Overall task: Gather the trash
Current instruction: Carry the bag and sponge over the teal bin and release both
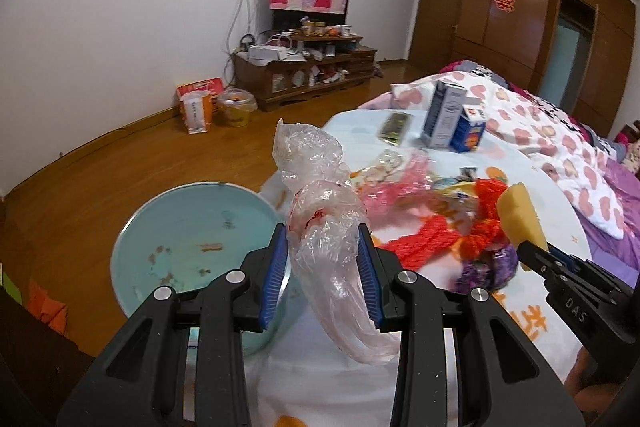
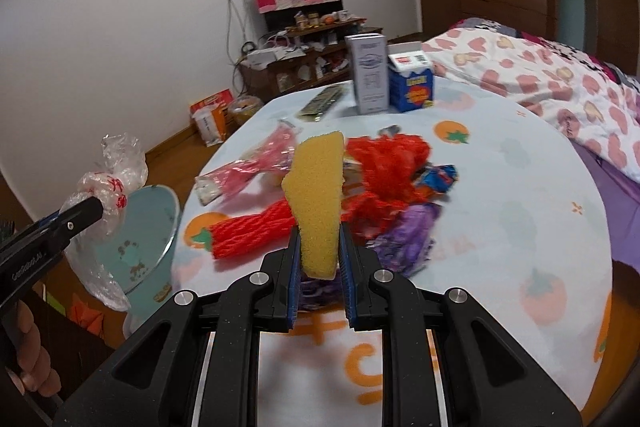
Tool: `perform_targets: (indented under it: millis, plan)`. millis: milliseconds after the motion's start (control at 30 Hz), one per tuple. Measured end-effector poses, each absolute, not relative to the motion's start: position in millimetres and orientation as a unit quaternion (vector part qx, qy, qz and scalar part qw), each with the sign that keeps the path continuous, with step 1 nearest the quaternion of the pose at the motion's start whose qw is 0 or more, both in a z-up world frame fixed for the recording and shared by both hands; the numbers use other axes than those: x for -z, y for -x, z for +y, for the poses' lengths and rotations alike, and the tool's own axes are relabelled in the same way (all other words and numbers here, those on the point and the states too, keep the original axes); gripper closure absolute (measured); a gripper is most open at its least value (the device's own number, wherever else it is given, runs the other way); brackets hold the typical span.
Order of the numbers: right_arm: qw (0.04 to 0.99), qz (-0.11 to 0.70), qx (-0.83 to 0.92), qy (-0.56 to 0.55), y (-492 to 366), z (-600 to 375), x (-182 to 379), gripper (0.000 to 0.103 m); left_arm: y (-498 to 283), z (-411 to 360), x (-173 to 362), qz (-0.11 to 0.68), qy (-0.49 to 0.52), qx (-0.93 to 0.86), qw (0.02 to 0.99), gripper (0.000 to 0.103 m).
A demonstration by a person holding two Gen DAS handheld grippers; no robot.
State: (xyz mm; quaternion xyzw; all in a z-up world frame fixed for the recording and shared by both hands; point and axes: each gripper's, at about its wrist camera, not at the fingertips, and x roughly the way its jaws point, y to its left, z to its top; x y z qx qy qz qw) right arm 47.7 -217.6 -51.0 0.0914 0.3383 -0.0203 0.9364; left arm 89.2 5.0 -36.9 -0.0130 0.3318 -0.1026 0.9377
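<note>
The left gripper (image 1: 323, 267) has its blue ribbed pads clamped on a crumpled clear plastic bag (image 1: 320, 203); the thin, wrinkled film carries a small red print, bunches upward above the jaws and hangs down in a limp tail below them. It is held just right of a round pale-blue bin (image 1: 152, 227) that stands on the wooden floor at the near left edge of the table; brown specks and smears mark the bin's inner surface.

The right gripper (image 2: 319, 247) has its jaws pressed together on a yellow sponge (image 2: 318, 195), a porous, wedge-shaped slab standing upright between the pads, above the near middle of the table.

The round table (image 2: 500, 187) is covered with a pale cloth printed with orange fruit. Remaining trash lies in a loose heap at its centre: red plastic mesh netting (image 2: 388, 167), one length rolled into a ribbed tube; a pink shiny wrapper (image 2: 256, 171) to the left; a purple crinkled foil wrapper (image 2: 408, 235) nearer; a small blue wrapper (image 2: 440, 179) to the right.

At the far edge stand a tall grey-white carton (image 2: 368, 75) and a shorter blue carton (image 2: 412, 83), touching side by side, with a flat dark packet (image 2: 324, 103) lying to their left.
</note>
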Motion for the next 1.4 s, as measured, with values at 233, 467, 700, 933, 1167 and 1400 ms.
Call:
perform_targets:
  millis: [233,467,700,933,1167,1400]
  plan:
    - [0.937,0.342,-0.006,-0.067,-58.8,-182.2,50.5,0.085,-96.8,38.1,39.8,0.332,0.018,0.068,0.941,0.068]
    - [0.937,0.344,-0.031,-0.045,-73.6,-148.0,48.9,0.085,-101.3,65.5,45.7,0.335,0.028,0.041,0.941,0.068]
    - [0.935,0.349,-0.051,-0.030,-88.4,-122.3,51.2,0.085,-110.4,89.3,51.4,0.342,0.035,0.021,0.939,0.068]
    - [0.931,0.357,-0.068,-0.023,-103.9,-98.9,55.6,0.085,-117.0,109.0,58.4,0.349,0.037,0.000,0.936,0.068]
    - [0.927,0.366,-0.077,-0.010,-118.4,-78.1,64.2,0.085,-125.2,120.7,71.7,0.368,0.034,-0.006,0.929,0.068]
    - [0.923,0.376,-0.082,0.001,-131.9,-60.0,75.0,0.085,-134.4,126.9,84.9,0.384,0.037,-0.009,0.923,0.068]
